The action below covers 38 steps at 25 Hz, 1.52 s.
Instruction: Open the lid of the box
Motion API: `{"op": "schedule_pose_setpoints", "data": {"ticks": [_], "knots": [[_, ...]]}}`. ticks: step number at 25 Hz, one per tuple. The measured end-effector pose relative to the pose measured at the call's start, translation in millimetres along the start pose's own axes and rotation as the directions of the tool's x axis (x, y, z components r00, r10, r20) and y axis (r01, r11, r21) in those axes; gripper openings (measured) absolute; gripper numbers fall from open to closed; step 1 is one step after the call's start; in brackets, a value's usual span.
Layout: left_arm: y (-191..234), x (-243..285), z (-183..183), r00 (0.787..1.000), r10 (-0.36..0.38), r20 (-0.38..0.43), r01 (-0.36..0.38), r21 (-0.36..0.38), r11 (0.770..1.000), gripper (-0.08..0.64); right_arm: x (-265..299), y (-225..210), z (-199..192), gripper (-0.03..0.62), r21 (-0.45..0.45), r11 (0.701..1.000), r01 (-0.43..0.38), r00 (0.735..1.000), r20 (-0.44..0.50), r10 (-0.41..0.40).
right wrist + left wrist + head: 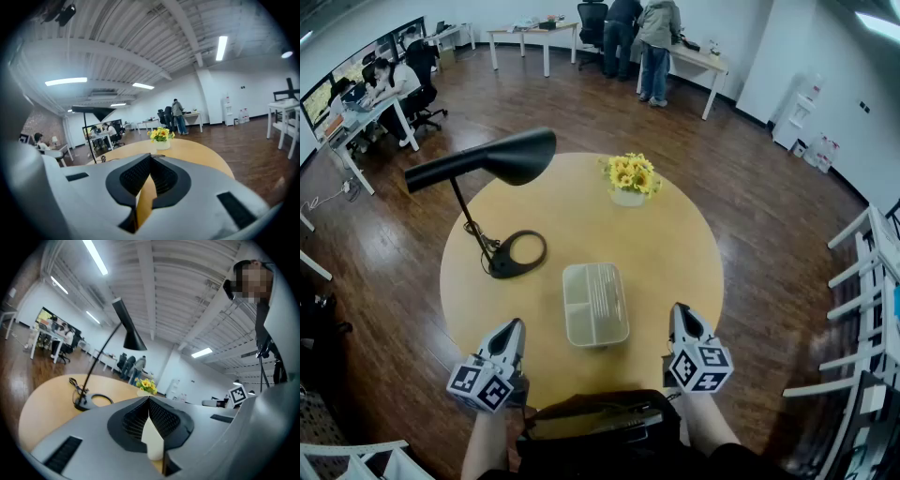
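In the head view, the box (595,305) lies flat on the round wooden surface (675,248), on its near half, with its translucent lid down. The left gripper (516,324) and the right gripper (678,310) hover at the near edge, one on each side of the box and apart from it. The task looks not yet begun: this is the approach. The next move probably calls for spreading one gripper, bringing it to the lid's edge, and steadying the box with the other. A black desk lamp (502,157) stands to the left and a pot of yellow flowers (630,178) sits on the far side. Dark wood floor surrounds the surface, with people at desks (694,56) along the far wall.

In the left gripper view, the jaws are pressed together with nothing between them. The lamp and flowers show beyond, but the box does not.

In the right gripper view, the jaws likewise meet, empty. The flowers, the surface edge and a bright, white-walled room lie ahead.
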<state>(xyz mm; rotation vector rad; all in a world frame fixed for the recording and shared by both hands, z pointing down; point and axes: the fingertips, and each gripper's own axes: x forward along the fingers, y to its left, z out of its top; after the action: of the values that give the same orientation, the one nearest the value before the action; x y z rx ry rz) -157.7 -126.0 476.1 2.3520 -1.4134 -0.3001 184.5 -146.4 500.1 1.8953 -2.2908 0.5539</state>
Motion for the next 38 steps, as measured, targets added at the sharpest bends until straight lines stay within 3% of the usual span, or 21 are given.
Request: {"op": "schedule_pose_setpoints", "data": {"ticks": [2,4,6,11,16,18,21,26,30,35,38], "knots": [[-10.5,22.8,-15.6,0.997,-0.031,-0.072,0.03,-0.015,0.999,0.022,12.2,26.1,-3.1,0.003,-0.048,0.998,-0.048,0.998,-0.03,0.046],[-18.0,44.4,-30.7,0.989,-0.048,-0.139,0.045,-0.021,0.999,0.118,22.5,48.6,-5.3,0.003,-0.086,0.992,-0.089,0.995,-0.052,0.085],[-19.2,65.3,-47.7,0.978,-0.035,-0.207,0.033,-0.011,0.999,0.129,31.7,63.5,-9.1,0.003,-0.119,0.986,-0.112,0.991,-0.086,0.102],[-3.3,101.8,-110.5,0.913,0.017,-0.407,-0.05,-0.069,0.996,0.129,50.5,79.5,-30.9,0.004,-0.169,0.976,-0.14,0.968,-0.231,0.098],[-5.6,111.9,-140.5,0.856,0.058,-0.514,-0.055,0.021,0.998,0.129,65.7,90.1,-49.8,0.005,-0.217,0.963,-0.158,0.946,-0.314,0.084],[-3.5,113.3,-147.3,0.839,0.09,-0.536,-0.091,0.026,0.996,0.118,75.7,95.0,-61.0,0.081,-0.225,0.959,-0.175,0.927,-0.365,0.083],[-2.5,115.2,-148.3,0.841,0.112,-0.53,-0.124,0.014,0.992,0.098,92.0,94.7,-76.4,0.081,-0.24,0.957,-0.162,0.905,-0.422,0.047],[-5.0,113.9,-148.7,0.842,0.129,-0.523,-0.141,0.018,0.99,0.094,107.2,79.6,-96.2,0.081,-0.271,0.96,-0.07,0.883,-0.464,-0.067],[-9.0,114.3,-141.6,0.848,0.135,-0.513,-0.141,0.028,0.99,0.091,111.5,85.8,-88.3,0.054,-0.269,0.962,-0.053,0.896,-0.438,-0.073],[-7.2,114.2,-140.6,0.845,0.147,-0.514,-0.165,0.01,0.986,0.086,114.4,92.6,-76.3,0.026,-0.196,0.981,-0.012,0.915,-0.398,-0.068],[-6.9,113.9,-142.3,0.834,0.171,-0.525,-0.172,0.047,0.984,0.08,112.1,85.6,-83.1,0.02,-0.151,0.988,0.028,0.905,-0.416,-0.089]]}}
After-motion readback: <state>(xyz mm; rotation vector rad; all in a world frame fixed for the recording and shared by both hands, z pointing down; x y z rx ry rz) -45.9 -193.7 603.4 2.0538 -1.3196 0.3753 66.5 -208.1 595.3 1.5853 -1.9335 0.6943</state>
